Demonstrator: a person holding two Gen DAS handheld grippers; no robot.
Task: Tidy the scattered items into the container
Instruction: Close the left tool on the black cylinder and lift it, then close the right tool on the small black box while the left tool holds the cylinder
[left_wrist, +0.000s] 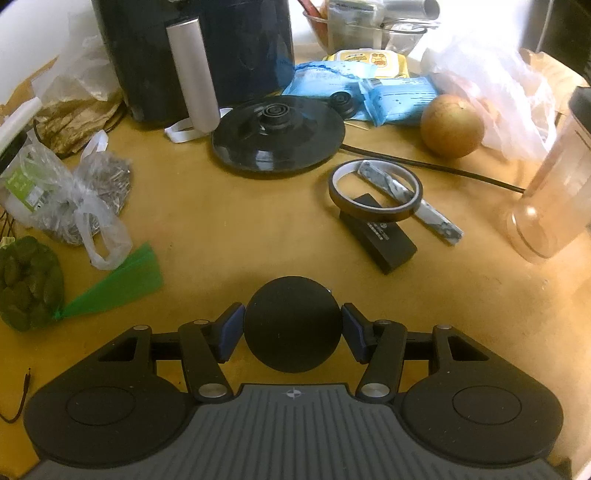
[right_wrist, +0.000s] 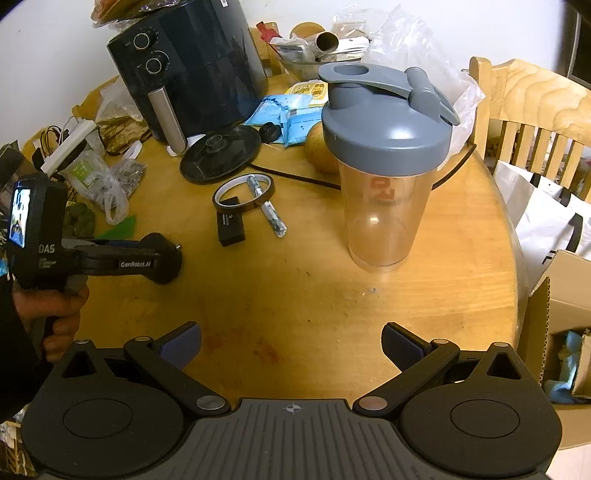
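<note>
My left gripper (left_wrist: 291, 328) is shut on a round black disc (left_wrist: 291, 323), held low over the wooden table (left_wrist: 221, 221); it also shows in the right wrist view (right_wrist: 162, 258). Ahead lie a tape ring (left_wrist: 375, 192), a marbled pen (left_wrist: 410, 201) and a small black box (left_wrist: 378, 236), also seen in the right wrist view as tape ring (right_wrist: 243, 195), pen (right_wrist: 267, 210) and box (right_wrist: 231, 225). My right gripper (right_wrist: 291, 347) is open and empty above the table. A clear shaker bottle (right_wrist: 384, 206) with a grey lid stands ahead of it.
A black air fryer (right_wrist: 188, 70), kettle base (left_wrist: 277, 136) with cord, an apple (left_wrist: 450, 125), blue packets (left_wrist: 399, 96) and plastic bags (left_wrist: 74, 199) crowd the table. A wooden chair (right_wrist: 532, 110) and an open cardboard box (right_wrist: 561, 332) stand at the right.
</note>
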